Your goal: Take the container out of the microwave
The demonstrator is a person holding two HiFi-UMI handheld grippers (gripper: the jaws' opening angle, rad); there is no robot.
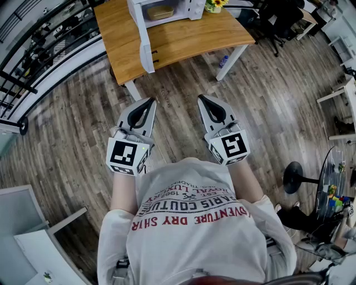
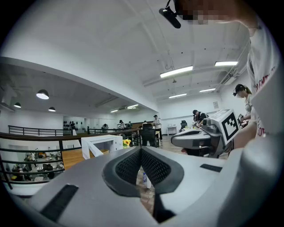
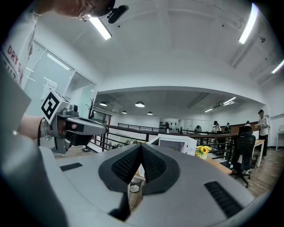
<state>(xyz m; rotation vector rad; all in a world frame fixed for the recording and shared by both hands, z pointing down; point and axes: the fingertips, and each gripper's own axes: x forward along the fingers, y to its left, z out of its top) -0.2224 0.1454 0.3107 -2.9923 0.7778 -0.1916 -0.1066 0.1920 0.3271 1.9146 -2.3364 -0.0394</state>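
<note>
A white microwave (image 1: 167, 10) stands on the wooden table (image 1: 183, 39) at the top of the head view, its door (image 1: 144, 44) swung open toward me. Inside it lies a tan container (image 1: 160, 12). My left gripper (image 1: 151, 101) and right gripper (image 1: 201, 98) are side by side in front of my chest, well short of the table, both shut with nothing between the jaws. The left gripper view shows the microwave (image 2: 101, 144) far off beyond the closed left gripper (image 2: 141, 150). In the right gripper view the microwave (image 3: 175, 144) also stands beyond the closed right gripper (image 3: 141, 147).
Yellow flowers (image 1: 214, 4) sit on the table right of the microwave. A bottle (image 1: 223, 60) stands on the wooden floor by a table leg. A black railing (image 1: 39, 39) runs along the left, an office chair (image 1: 278, 22) stands at the upper right, and a black stool (image 1: 296, 177) at the right.
</note>
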